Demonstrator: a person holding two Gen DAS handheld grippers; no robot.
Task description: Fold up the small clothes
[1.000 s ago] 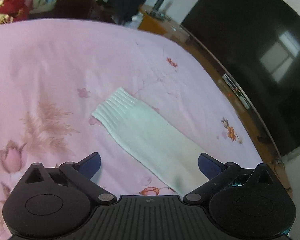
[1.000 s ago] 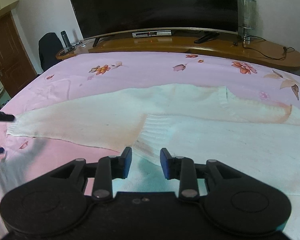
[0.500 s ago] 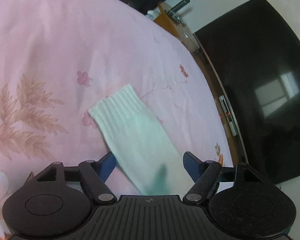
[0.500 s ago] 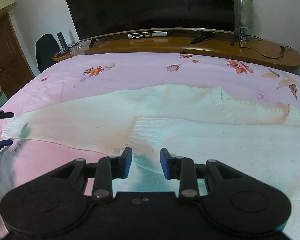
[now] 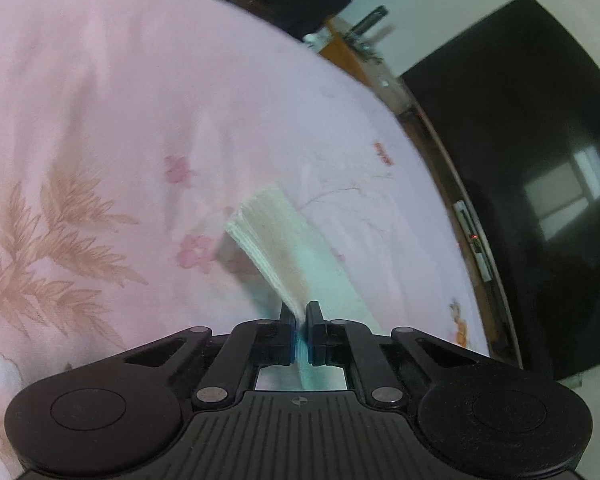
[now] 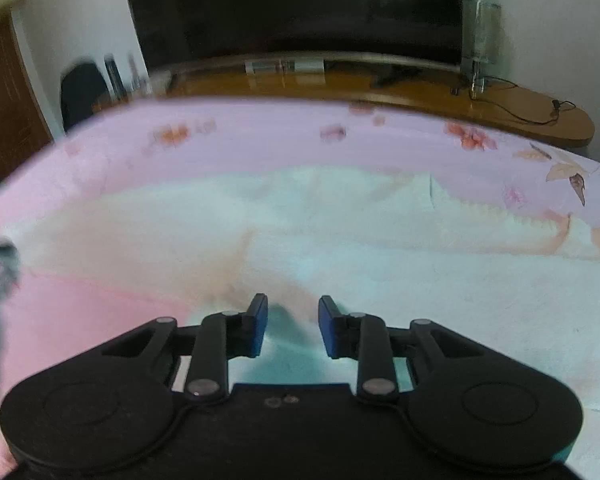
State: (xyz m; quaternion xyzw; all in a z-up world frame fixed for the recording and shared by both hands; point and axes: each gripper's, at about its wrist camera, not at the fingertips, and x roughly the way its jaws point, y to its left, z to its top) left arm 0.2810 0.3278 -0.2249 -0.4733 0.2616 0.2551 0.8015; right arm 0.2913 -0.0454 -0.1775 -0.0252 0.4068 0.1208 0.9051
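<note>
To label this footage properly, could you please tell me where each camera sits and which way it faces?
Left wrist: on the left gripper, looking down along its jaws, shut on the sleeve, across the pink bedspread toward the TV.
Right wrist: on the right gripper, jaws apart and closing over the sweater, facing the TV.
Shared: sweater, bedspread, TV. No hands show.

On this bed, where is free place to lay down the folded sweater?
Free: the pink bedspread left of the sleeve cuff, and the strip between the white sweater and the TV bench. Crowded: the middle, which the sweater covers.
</note>
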